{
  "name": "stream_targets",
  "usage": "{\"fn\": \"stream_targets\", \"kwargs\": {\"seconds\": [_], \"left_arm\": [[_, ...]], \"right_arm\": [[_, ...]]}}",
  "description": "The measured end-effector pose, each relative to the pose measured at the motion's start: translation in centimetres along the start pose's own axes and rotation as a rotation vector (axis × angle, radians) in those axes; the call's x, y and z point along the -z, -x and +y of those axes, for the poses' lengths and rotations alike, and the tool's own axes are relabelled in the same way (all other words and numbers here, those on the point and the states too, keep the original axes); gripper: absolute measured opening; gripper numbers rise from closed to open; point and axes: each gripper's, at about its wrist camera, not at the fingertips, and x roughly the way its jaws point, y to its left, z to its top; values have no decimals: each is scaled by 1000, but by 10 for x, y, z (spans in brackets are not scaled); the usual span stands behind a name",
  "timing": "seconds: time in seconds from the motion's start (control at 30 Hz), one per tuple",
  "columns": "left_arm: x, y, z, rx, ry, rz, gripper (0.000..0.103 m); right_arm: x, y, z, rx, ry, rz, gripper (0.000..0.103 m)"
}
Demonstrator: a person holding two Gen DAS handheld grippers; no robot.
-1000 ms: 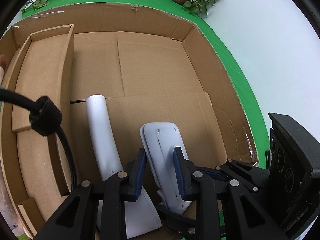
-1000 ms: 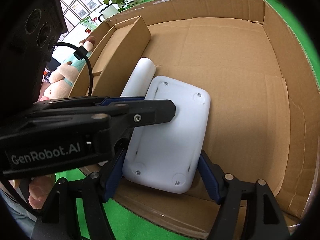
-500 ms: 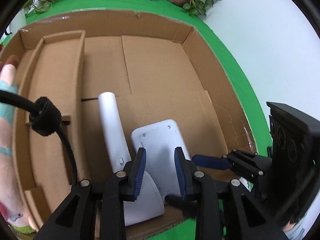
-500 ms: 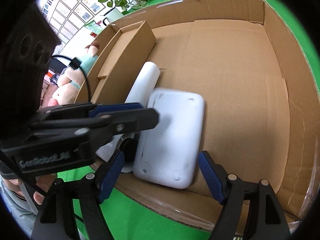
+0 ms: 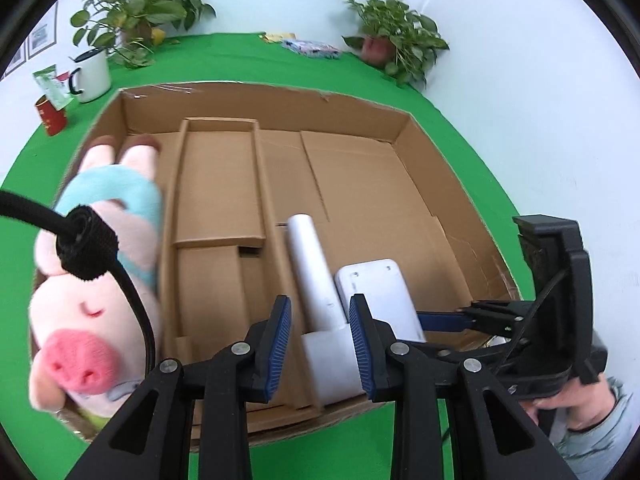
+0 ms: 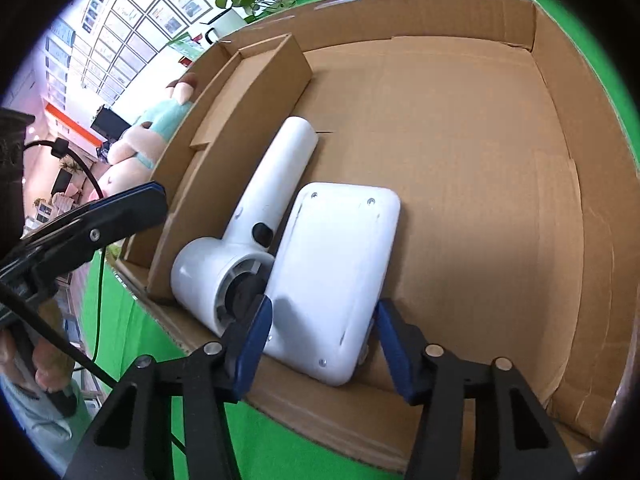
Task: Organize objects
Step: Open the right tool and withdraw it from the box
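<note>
While just closing in around a white flat case point(image 6: 332, 272), stand either side of its near end: the blue pads point(image 6: 252, 332) of the right gripper point(image 6: 324, 340), with the case between them. Cannot tell whether pressing yet or just short of it. Lies underside up, screws showing, on the floor of the cardboard box point(image 6: 440, 12) at its near edge. Looks like rigid, smooth plastic, probably light but slippery. Best taken across the short width, square on the straight sides, clear of the rounded corners. Touching its left side, a white hair dryer point(image 6: 256, 216), handle towards the far wall, along the divider point(image 6: 256, 92). Left gripper point(image 5: 320, 340): fingers apart, empty, above the near edge. In the left compartment, a plush pig point(image 5: 92, 280).
</note>
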Motion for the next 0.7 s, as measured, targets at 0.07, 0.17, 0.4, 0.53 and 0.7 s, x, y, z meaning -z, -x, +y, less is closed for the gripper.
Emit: {"fn": "stream_targets", "kwargs": {"seconds": [0.07, 0.17, 0.4, 0.53, 0.7], "left_arm": [[4, 0, 4, -1, -2, 1, 29], [12, -8, 4, -18, -21, 25, 29], [34, -11, 11, -27, 3, 34, 29], [39, 22, 4, -3, -17, -120, 43], [65, 86, -23, -162, -80, -446, 102]], "right_arm": [[1, 2, 1, 5, 1, 6, 54], [1, 2, 2, 23, 3, 15, 54], [23, 34, 10, 115, 13, -131, 91], [55, 61, 34, 272, 111, -296, 102], [87, 77, 55, 292, 134, -454, 102]]}}
